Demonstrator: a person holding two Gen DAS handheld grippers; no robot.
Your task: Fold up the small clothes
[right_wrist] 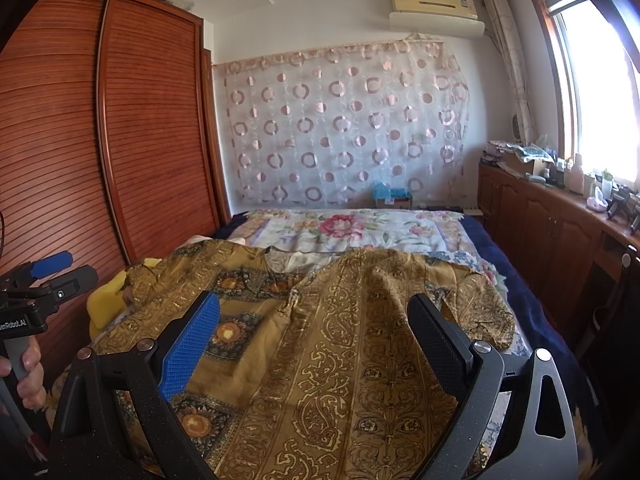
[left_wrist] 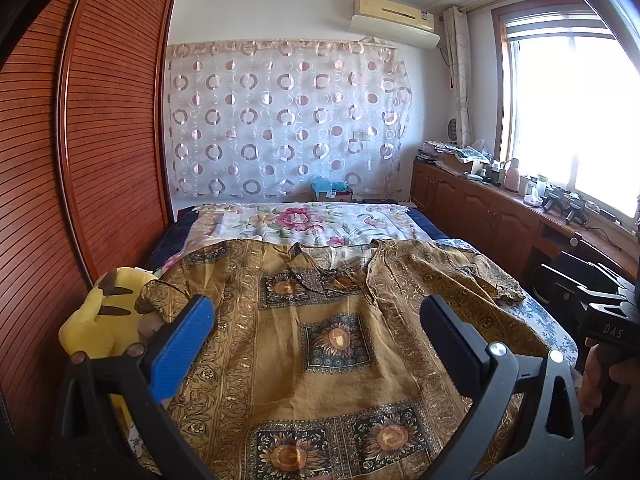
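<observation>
A mustard-gold patterned top (left_wrist: pixel 332 344) with dark sunflower squares lies spread flat on the bed, neckline (left_wrist: pixel 332 264) toward the far wall and short sleeves out to both sides. My left gripper (left_wrist: pixel 318 308) hovers open above its middle, nothing between the fingers. In the right wrist view the same top (right_wrist: pixel 340 340) fills the foreground, and my right gripper (right_wrist: pixel 314 308) stands open over its right half. The left gripper (right_wrist: pixel 52 268) also shows at the far left there, held by a hand (right_wrist: pixel 24 376). The top's near hem is hidden under the gripper bodies.
A yellow plush toy (left_wrist: pixel 96 320) sits at the bed's left edge beside the slatted wooden wardrobe (left_wrist: pixel 100 140). A floral sheet (left_wrist: pixel 304 224) covers the far half of the bed. Low wooden cabinets (left_wrist: pixel 480 208) with clutter run along the right under the window.
</observation>
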